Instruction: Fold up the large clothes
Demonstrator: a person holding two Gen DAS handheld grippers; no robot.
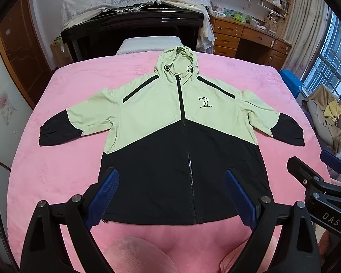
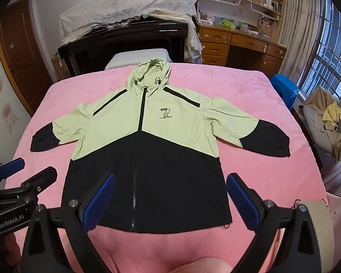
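Clearly the hooded windbreaker jacket (image 1: 181, 141) is thin, light shell fabric: soft and limp, likely a little slick, so it should slide over the pink blanket (image 1: 56, 170) and sag wherever it is not supported. It lies spread flat, front up and zipped, on the blanket that covers the bed, with the hood (image 1: 177, 61) toward the far edge, the black hem (image 1: 181, 218) toward the near edge, and both sleeves out sideways toward the left and right edges.

Good holds, in my judgement, are the doubled edges, where a pinch catches both layers: the black cuff of either sleeve (image 2: 272, 141), the shoulder seams, or the hem corners. The smooth middle of a panel would probably yield only one layer and slip.

The left gripper (image 1: 170, 195) hovers above the hem, its jaws wide apart and holding nothing; the lower black panel and the zipper (image 1: 189, 159) show between its blue pads (image 1: 104, 198). The right gripper (image 2: 170, 198) hangs beside it, over the hem's right half, jaws likewise spread and empty. Whether either is above the cloth or touching it I cannot tell for certain, but no fabric is pinched or lifted. Each sleeve lies well apart from the nearer jaws.
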